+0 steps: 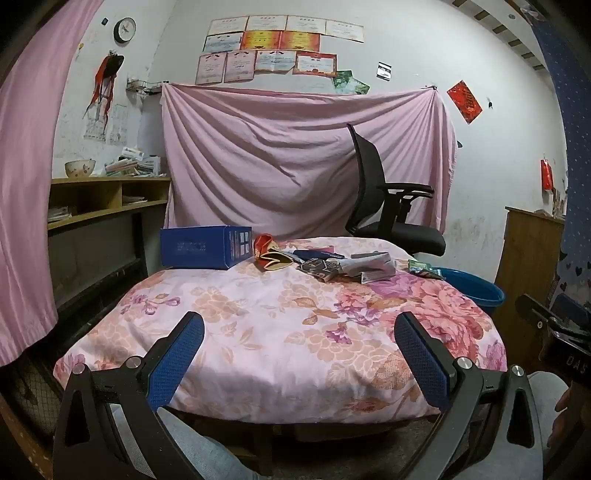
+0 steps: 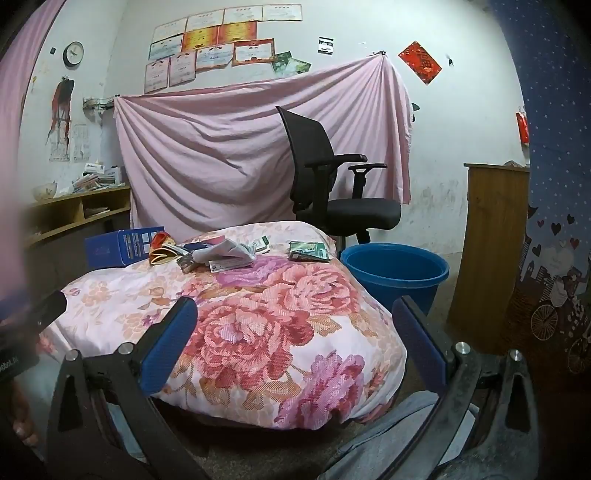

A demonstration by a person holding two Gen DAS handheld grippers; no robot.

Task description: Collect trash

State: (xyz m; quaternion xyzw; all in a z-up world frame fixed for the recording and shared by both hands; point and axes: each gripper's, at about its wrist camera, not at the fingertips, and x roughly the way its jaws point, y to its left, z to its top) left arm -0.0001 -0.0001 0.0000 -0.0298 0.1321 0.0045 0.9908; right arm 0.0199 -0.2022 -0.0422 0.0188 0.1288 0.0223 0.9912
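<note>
Right wrist view: both tongs hung wide open and empty, trash untouched.
The left tongs [image 1: 299, 325] and right tongs [image 2: 295, 314] waited near; wrappers [image 2: 308, 252] lay far across the bed [image 2: 258, 332], beside the blue bucket [image 2: 395, 271]. Best reach the rightmost wrapper first, pinching flat.

Open left gripper [image 1: 297, 325] before trash [image 1: 332, 264]

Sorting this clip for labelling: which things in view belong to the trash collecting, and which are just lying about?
Belongs to the job:
- wrappers and paper scraps on the floral cover
- green packet
- blue box
- blue bucket beside the table
- both hand-held grippers, open and empty: left, right

Just lying about:
- office chair
- pink sheet
- wall clock
- bowl
</note>
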